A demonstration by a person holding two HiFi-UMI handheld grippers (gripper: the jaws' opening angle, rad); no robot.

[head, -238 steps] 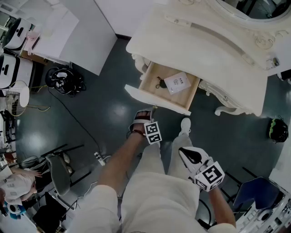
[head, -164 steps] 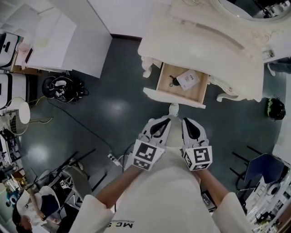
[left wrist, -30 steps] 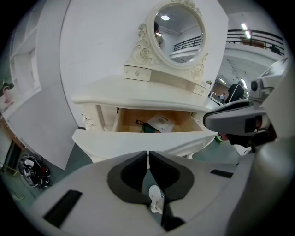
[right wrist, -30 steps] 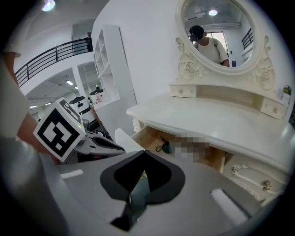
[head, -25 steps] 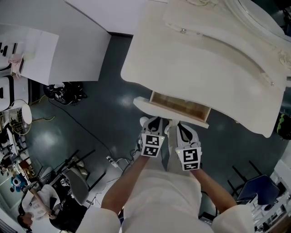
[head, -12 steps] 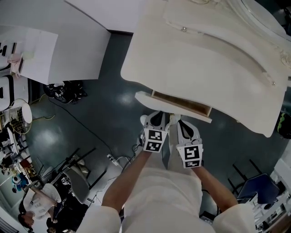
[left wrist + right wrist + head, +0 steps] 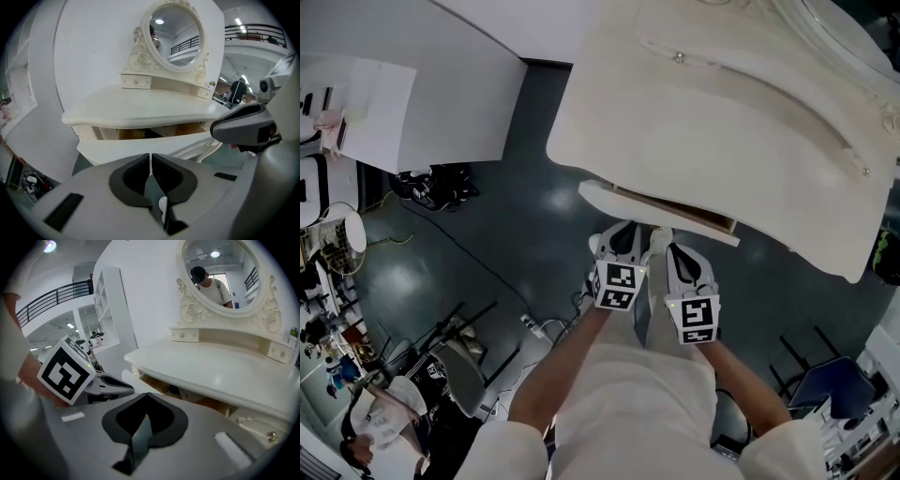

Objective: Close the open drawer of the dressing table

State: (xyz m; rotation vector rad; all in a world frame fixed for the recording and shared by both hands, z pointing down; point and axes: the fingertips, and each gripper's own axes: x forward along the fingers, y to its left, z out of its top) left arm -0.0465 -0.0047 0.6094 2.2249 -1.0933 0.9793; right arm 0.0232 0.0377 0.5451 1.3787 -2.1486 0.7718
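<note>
Drawer (image 7: 658, 212): cream curved front, pale wood box, part open under dressing table (image 7: 722, 131), frame centre. Tabletop glossy, smooth, scalloped edge. Left gripper (image 7: 623, 239) and right gripper (image 7: 668, 251) side by side just below drawer front; contact unclear. Both jaw pairs pressed together, nothing between. Drawer contents mostly hidden under tabletop.
</note>
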